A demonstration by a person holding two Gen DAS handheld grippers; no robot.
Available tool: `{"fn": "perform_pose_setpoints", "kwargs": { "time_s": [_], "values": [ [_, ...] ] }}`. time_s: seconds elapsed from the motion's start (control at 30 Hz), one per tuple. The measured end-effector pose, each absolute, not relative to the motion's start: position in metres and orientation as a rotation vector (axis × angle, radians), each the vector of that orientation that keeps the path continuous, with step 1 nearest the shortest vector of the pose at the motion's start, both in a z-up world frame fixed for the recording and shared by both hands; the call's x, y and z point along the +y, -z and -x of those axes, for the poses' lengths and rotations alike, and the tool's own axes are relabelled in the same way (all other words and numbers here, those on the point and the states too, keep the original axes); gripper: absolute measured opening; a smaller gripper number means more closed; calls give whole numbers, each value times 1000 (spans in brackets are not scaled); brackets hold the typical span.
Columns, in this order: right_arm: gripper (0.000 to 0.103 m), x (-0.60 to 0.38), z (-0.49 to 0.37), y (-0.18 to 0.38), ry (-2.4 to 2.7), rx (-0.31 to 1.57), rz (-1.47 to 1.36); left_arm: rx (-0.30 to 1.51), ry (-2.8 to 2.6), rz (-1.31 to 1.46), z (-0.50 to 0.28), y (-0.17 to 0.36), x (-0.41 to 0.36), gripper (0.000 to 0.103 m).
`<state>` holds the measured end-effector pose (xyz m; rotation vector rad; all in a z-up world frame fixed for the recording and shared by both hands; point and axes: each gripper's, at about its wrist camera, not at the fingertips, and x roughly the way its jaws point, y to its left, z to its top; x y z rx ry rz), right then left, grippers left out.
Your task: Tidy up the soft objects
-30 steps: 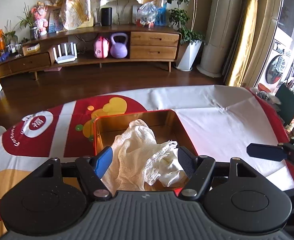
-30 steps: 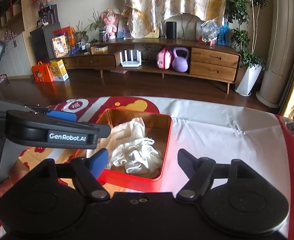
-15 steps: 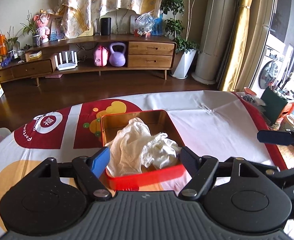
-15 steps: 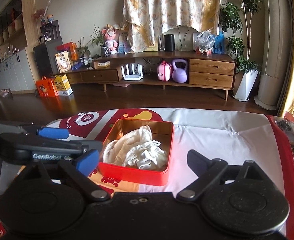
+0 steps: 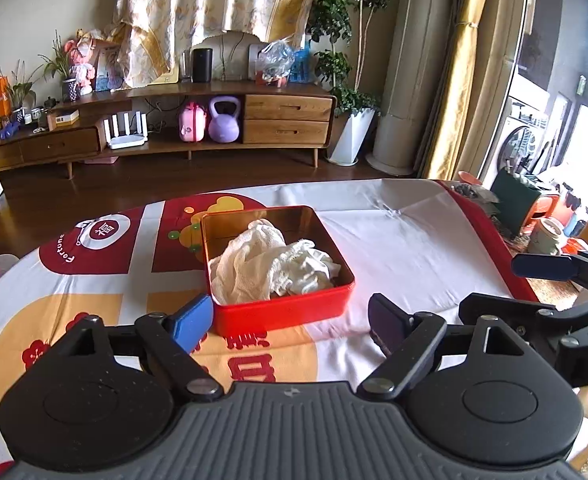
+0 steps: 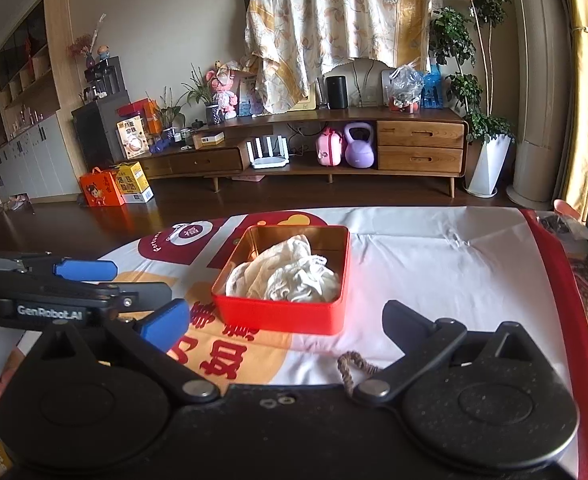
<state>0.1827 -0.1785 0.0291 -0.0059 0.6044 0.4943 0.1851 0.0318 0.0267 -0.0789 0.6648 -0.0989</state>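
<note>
A red tin box (image 5: 281,309) with a gold inside stands on the table; it also shows in the right wrist view (image 6: 281,316). A crumpled white cloth (image 5: 271,266) lies inside it, seen too in the right wrist view (image 6: 289,274). My left gripper (image 5: 289,322) is open and empty, just in front of the tin's near wall. My right gripper (image 6: 281,322) is open and empty, a little nearer than the tin. A short brown braided cord (image 6: 354,364) lies on the table by the right gripper's right finger.
The table wears a white, red and yellow printed cloth (image 5: 394,236). At its right edge stand a green container (image 5: 522,200) and a jar (image 5: 550,234). The other gripper shows at the right of the left wrist view (image 5: 566,272) and at the left of the right wrist view (image 6: 65,288).
Both grippers have pulled back and up from the tin. The left gripper, earlier over the cloth, is now clear of it. The cloth stays in the tin.
</note>
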Motion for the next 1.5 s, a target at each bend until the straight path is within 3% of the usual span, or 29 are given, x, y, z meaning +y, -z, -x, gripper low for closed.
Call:
{"fn": "perform_pose_setpoints", "kwargs": {
  "time_s": [0.5,0.57,1.03,1.5],
  "values": [
    [103,-204,-120,-5,-483,578,-45,648,194,164,-118,-11,33,87],
    [103,-205,-113,-1,-478,573,-33,643,189,171,-112,-7,33,103],
    [102,-208,-106,37,-462,655,-43,675,116,136,-91,55,28,103],
    [99,-186,-146,73,-467,799,-70,746,149,101,-119,106,24,103]
  ]
}}
